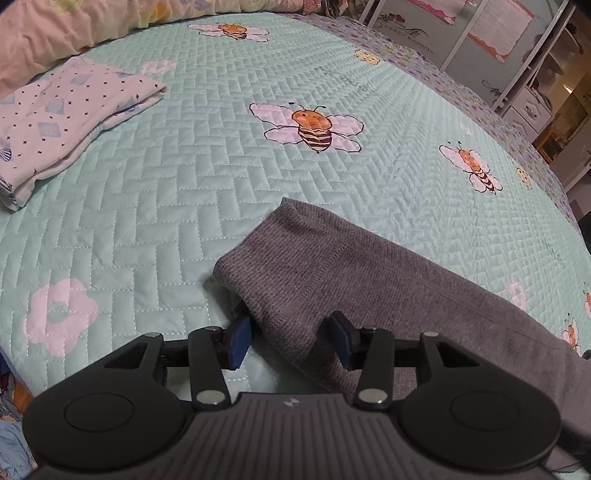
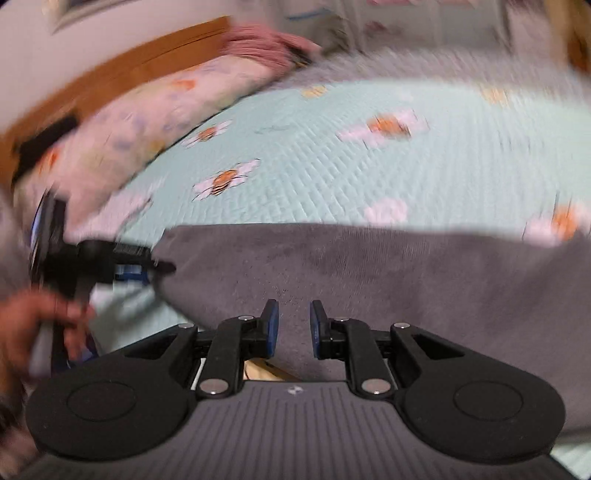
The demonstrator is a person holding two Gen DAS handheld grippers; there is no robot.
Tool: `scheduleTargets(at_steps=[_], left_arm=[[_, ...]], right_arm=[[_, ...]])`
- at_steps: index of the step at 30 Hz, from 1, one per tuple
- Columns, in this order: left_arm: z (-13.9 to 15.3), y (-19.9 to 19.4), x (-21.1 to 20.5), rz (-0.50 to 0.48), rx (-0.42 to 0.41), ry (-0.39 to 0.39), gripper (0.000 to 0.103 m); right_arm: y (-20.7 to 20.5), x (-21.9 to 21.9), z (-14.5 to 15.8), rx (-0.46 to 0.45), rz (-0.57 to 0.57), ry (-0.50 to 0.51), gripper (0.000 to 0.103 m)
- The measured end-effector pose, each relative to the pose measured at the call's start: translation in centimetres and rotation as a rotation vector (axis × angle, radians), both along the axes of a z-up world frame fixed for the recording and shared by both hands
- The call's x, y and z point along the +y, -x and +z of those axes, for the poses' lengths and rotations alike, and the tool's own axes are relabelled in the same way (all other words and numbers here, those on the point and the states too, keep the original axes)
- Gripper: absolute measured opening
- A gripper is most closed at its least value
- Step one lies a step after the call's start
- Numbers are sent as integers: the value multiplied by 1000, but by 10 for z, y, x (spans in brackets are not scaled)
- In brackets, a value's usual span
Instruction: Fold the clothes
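Lying by grey garment (image 1: 369, 280), folded cloth (image 1: 66, 122), pillow (image 1: 55, 26)

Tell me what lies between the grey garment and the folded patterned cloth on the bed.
Only bare quilted bedspread lies between the grey garment and the folded patterned cloth, as the left wrist view shows.

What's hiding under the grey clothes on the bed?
Only the mint bee quilt shows around the grey garment. One blue pad of the left tongs pokes under its edge. Anything else underneath is covered.
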State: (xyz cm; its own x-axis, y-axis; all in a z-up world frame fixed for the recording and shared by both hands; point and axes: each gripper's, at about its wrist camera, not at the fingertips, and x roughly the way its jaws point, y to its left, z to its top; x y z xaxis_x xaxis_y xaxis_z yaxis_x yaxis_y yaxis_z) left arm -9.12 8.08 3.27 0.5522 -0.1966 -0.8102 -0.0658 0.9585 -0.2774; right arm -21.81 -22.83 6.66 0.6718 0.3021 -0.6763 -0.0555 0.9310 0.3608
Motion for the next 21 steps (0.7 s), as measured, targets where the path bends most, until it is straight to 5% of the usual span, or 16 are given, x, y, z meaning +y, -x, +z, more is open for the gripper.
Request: scheduleTargets(at_steps=[1,3,9,13,17,19,21], left_arm=[[0,0,-1,-4,1,-3,49],[-1,-1,-2,-11,2,-8,50],[-1,-2,-6,-42,-4,-25,55],[-2,-1,-4,-44,-5,-6,56],[-5,-2,14,-5,-13,125,60],[-4,4,33,25,-55,227,60],[-3,12,52,64,-96,305,60]], right_arm=[[-5,-4,-14,50,-31,-23,18],[-9,-9,-43,150,-83,-10,0],[-1,5,-11,98,-87,54,2],[-11,15,6,8,-81,-9,6],[-29,13,-39,195,-93,-5,0],[-23,8,-42,177,-133,-34,0],[-23,18,-30,169,-120,40,2]])
